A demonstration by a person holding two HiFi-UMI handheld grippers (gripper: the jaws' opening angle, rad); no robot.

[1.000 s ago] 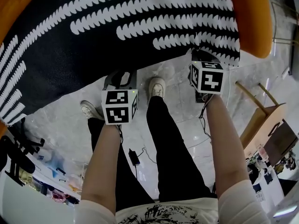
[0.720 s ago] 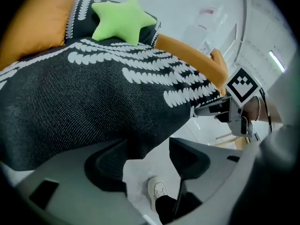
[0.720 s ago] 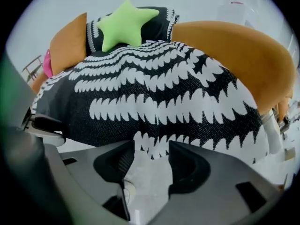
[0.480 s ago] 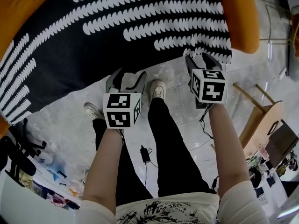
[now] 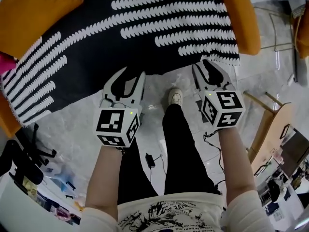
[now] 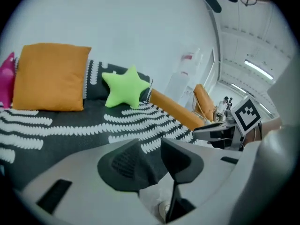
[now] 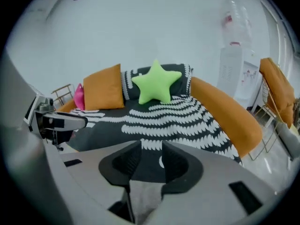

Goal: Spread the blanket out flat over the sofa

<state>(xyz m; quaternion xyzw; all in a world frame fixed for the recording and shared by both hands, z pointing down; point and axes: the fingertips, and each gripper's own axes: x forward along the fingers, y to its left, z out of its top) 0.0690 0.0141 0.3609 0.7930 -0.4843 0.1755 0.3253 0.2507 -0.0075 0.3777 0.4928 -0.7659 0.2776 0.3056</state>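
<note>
Left gripper (image 5: 131, 77) and right gripper (image 5: 206, 67) hang side by side at the centre of the head view, just below the near hem of the blanket (image 5: 145, 37). Each pair of jaws stands a little apart, has just been closing, and has nothing between it. The black, white-patterned blanket fills the upper frame, lying across the seat of the orange sofa (image 5: 244, 21). It looks smooth, so the spreading seems nearly finished. At the left edge of the frame the hem trails lower. Next would likely be regripping that hem and drawing it level.
</note>
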